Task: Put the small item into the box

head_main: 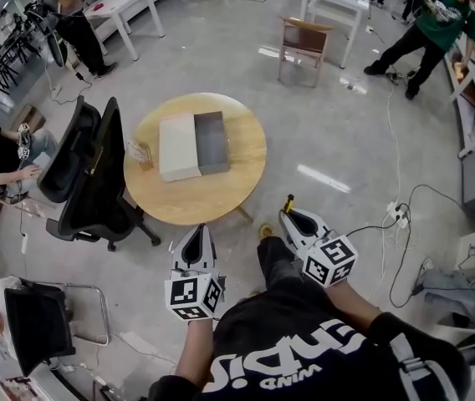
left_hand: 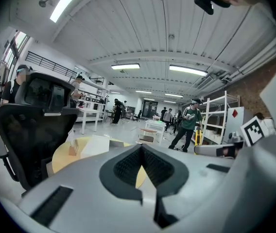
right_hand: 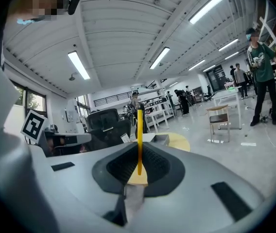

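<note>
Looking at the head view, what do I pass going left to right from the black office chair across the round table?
Black office chair, small clear item, beige box, grey open box.

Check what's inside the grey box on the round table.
The grey box is open. In the head view its visible floor looks bare, with nothing in it. Shadow along its walls could hide something tiny. The gripper views sit too low to see in.

head view overhead; all share table (head_main: 196, 199)
</note>
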{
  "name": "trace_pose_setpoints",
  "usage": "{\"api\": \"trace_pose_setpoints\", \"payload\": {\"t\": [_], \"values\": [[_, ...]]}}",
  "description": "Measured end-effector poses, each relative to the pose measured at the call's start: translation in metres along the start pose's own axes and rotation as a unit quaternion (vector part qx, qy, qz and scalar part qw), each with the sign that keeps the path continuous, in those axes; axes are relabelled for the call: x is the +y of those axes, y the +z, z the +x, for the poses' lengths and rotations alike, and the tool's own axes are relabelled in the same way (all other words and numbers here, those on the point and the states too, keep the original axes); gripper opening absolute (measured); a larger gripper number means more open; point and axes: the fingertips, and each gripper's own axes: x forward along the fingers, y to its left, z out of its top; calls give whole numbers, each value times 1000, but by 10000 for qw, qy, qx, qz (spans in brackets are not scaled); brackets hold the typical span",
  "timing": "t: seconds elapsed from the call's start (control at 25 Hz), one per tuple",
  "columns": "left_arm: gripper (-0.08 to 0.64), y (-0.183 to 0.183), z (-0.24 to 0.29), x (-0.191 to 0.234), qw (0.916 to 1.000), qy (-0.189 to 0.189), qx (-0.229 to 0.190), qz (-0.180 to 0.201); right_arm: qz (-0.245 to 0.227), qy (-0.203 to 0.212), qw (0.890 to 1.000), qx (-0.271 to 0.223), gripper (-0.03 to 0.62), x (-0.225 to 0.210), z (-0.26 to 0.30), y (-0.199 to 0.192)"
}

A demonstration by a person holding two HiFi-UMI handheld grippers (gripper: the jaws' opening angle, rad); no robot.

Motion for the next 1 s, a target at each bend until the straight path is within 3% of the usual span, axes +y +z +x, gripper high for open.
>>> {"api": "trace_pose_setpoints", "payload": {"t": [0.48,1.0], "values": [[9,49,100,31,9999,107,-97,-3,-55,289,9995,77,21,-52,95,54],[9,71,184,56,9971,713,-224,-151,-292,908,9948,363,21,-108,181,89]]}}
